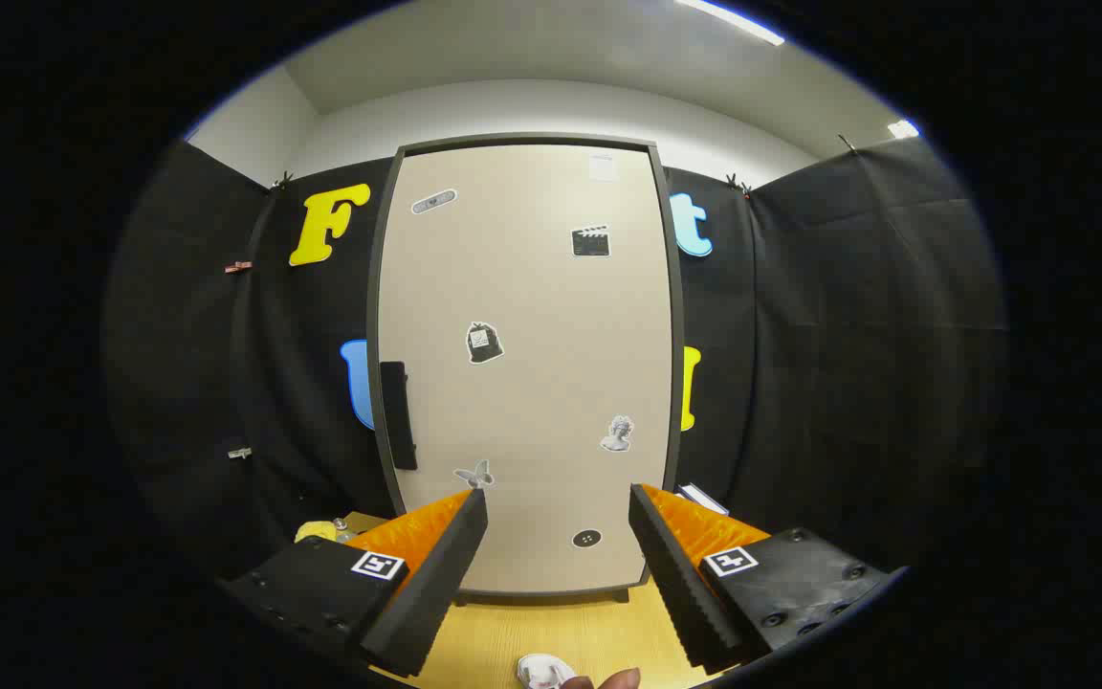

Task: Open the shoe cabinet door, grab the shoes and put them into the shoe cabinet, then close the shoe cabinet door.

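My tool point(559, 517) is spread wide with nothing between its fingers, held level and facing the shoe cabinet door point(527, 364), which stands shut straight ahead at the far side of the worktop point(551, 632). I judge I am at the very start: the door has to come open before any shoe can go in, so I keep the fingers apart, ready to close around something narrow.

That something is the dark handle point(398, 414), a slim upright bar on the left edge of the door, about halfway up. It lies beyond my left finger and off to the left of where I am aimed, so the next move calls for a shift left and forward. With the handle on the left edge, I guess the hinges are on the right and the door will swing toward me, which means I should leave room on the near side.

The door front carries several small stickers point(484, 343); they play no part in the grasp. A white shoe point(543, 671) sits on the worktop very near me, just below and between the fingers, with a fingertip point(620, 679) beside it. Something yellow point(317, 531) lies to the left behind my left finger; I cannot tell what it is.
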Available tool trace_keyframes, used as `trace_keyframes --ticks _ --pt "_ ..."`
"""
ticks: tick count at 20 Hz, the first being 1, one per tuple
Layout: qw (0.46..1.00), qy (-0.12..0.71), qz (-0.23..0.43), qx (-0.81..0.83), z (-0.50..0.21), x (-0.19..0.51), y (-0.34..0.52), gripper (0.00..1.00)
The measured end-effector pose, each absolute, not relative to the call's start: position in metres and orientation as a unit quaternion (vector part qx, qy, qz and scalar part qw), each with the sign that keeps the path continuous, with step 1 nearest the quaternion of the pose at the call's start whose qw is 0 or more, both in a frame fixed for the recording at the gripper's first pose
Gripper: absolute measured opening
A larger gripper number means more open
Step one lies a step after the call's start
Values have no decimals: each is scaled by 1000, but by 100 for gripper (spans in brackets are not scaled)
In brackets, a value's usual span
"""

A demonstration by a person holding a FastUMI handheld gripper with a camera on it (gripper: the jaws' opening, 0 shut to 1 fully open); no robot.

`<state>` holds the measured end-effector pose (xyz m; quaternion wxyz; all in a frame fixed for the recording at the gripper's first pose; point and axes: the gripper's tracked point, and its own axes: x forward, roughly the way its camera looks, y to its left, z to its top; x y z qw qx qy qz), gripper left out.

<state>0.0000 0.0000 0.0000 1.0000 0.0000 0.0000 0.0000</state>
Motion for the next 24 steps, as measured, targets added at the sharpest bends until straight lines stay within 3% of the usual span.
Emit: trace_keyframes --ticks 24 --pt "1000 -9 4 -5 11 0 25 97"
